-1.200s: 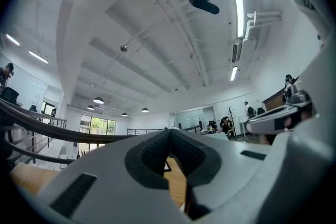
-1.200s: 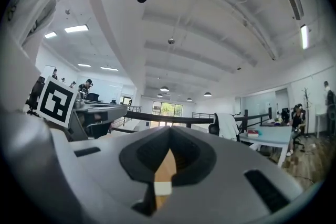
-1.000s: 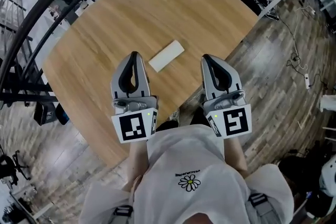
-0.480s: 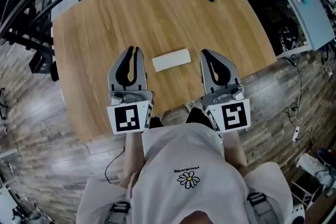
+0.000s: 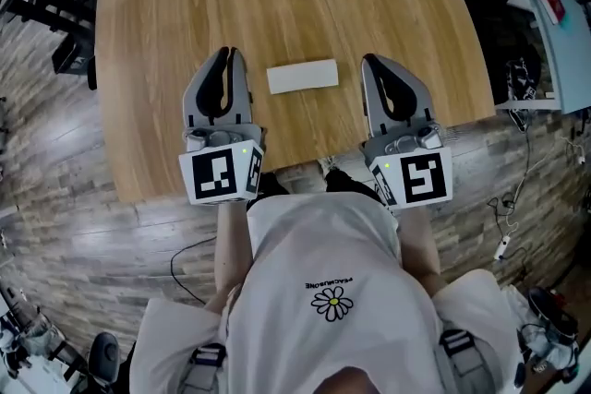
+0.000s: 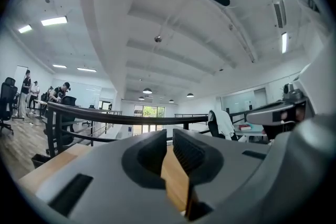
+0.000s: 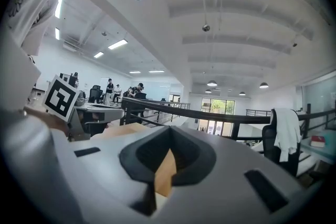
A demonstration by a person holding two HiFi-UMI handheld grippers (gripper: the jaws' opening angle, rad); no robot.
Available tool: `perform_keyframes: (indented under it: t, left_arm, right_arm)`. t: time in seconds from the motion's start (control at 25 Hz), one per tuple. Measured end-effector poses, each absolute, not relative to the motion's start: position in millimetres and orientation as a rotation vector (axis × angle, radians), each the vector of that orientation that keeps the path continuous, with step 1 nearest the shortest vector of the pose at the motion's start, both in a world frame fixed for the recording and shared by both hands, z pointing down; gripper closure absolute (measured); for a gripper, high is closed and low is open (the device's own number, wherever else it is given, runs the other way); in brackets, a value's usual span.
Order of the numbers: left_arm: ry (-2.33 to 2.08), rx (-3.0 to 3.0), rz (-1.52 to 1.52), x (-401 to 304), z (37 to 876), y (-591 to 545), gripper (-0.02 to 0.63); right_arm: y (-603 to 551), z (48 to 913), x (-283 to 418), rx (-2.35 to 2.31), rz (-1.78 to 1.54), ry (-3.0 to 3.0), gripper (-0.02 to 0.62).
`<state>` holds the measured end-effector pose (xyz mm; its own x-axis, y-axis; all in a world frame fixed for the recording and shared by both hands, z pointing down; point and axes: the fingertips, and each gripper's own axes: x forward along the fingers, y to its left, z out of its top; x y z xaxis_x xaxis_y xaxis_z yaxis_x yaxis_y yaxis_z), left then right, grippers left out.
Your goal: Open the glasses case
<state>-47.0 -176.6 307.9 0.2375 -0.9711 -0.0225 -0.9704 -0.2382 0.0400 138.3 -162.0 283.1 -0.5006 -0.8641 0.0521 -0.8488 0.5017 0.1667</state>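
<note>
— Where's the glasses case (image 5: 302, 76)?
— Flat on the desk (image 5: 185, 5), near the edge closest to me, between my grippers and touching neither.
— Fingers?
— My left gripper (image 5: 230, 53) has just been opening: slightly spread, nothing between. My right gripper (image 5: 371, 62): pressed together, empty.

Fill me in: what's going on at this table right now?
A person stands at the wooden table with a gripper in each hand. The white glasses case lies flat between them, looks closed, and neither gripper touches it. The left gripper has just been opening its jaws: they stand slightly apart with nothing between them. The right gripper is shut and empty. Opening the case has not begun.
</note>
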Motion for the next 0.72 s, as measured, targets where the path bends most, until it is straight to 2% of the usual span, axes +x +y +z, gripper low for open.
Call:
perform_keyframes:
  t: [0.4,0.48,0.6,0.64,0.68,0.72]
  left_arm:
    - [-1.9,2.334,0.129,-38.2,376.9,-195.8,0.552]
    - [-1.866,2.3,0.169,-35.0,397.0,-193.7,0.506]
    - [-1.794,2.285,0.261,-28.0,426.9,-188.9,0.471]
    - [-1.768,2.284,0.303,-25.0,436.9,-187.3,0.469]
    - [-1.737,2.281,0.341,-21.3,447.0,-185.7,0.468]
    - [-1.702,2.277,0.374,-17.1,457.3,-183.8,0.468]
  right_arm:
    - [-186.2,314.0,120.0,1.199,-0.188,-2.62,0.588]
    - [-186.7,320.5,111.2,1.121,-0.195,-2.623,0.588]
    - [-186.5,331.6,99.2,0.999,-0.236,-2.627,0.588]
    - [-186.0,337.1,95.5,0.948,-0.238,-2.625,0.579]
    - [-185.6,343.0,92.6,0.893,-0.236,-2.621,0.528]
    - [-185.5,348.8,90.6,0.841,-0.232,-2.614,0.508]
